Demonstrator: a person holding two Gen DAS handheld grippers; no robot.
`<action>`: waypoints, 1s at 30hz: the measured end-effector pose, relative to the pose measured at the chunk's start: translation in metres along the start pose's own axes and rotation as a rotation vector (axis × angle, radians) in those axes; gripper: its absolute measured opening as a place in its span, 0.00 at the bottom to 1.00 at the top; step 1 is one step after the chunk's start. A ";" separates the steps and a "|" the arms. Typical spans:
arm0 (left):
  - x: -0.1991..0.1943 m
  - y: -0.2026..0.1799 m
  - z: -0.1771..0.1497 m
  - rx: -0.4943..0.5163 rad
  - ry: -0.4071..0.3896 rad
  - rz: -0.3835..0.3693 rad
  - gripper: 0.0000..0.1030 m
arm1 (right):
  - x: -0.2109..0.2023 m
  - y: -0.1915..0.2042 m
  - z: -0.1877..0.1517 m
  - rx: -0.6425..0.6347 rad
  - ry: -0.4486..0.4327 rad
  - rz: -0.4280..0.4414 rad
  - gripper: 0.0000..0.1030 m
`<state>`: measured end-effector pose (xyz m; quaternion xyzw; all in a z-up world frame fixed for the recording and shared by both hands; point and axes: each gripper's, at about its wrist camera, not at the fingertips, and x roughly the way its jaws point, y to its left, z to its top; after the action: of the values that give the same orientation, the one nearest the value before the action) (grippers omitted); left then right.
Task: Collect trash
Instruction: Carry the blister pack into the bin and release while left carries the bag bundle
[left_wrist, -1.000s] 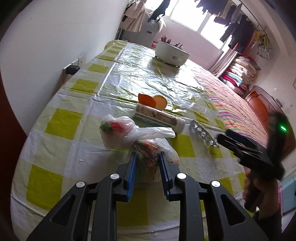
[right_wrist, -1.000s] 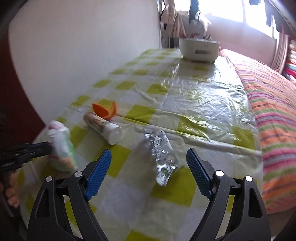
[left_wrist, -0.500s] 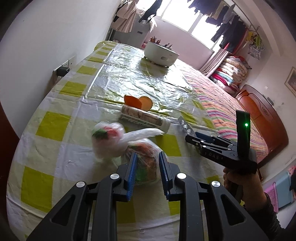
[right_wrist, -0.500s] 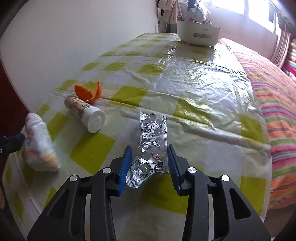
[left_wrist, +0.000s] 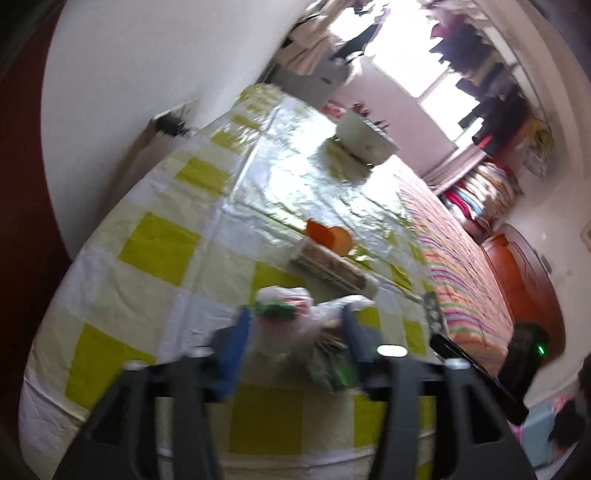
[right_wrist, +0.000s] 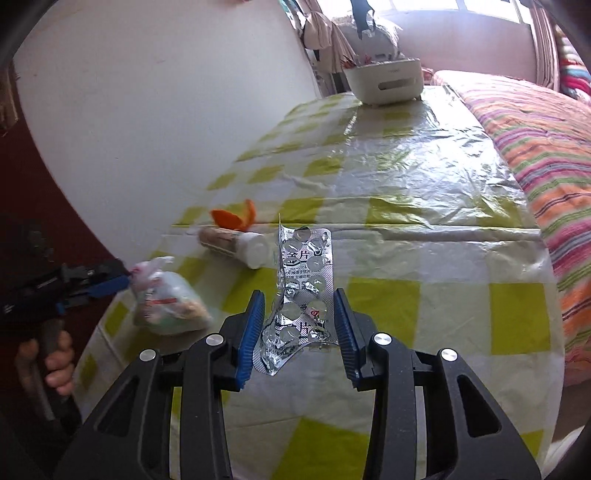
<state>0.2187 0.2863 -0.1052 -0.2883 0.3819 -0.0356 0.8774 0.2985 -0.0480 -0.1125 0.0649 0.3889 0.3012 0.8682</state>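
Now | white tub (right_wrist: 384, 79) is standing at far table (right_wrist: 424, 177) end, contents too small to tell | plastic bag (right_wrist: 166, 299) of scraps is hanging from left gripper (left_wrist: 293, 328), fingers looking spread around it, blurred, grip unclear | right gripper (right_wrist: 299, 319) is pinching blister pack (right_wrist: 301, 291) above table | tube (right_wrist: 236, 245) and orange peel (right_wrist: 232, 218) are lying near.

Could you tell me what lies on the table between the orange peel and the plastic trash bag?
In the right wrist view, a capped tube lies between the orange peel and the plastic trash bag.
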 end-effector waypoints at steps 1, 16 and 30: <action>0.004 0.002 0.000 -0.017 0.012 -0.006 0.56 | -0.001 0.003 0.000 -0.005 -0.001 0.008 0.36; 0.048 0.002 -0.001 -0.122 0.091 -0.006 0.68 | -0.008 0.003 -0.008 0.022 -0.019 0.068 0.36; 0.037 -0.038 -0.008 -0.017 0.029 -0.044 0.38 | -0.062 -0.025 -0.013 0.103 -0.127 0.050 0.36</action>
<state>0.2458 0.2401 -0.1133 -0.3037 0.3883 -0.0558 0.8682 0.2689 -0.1051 -0.0901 0.1382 0.3463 0.2978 0.8788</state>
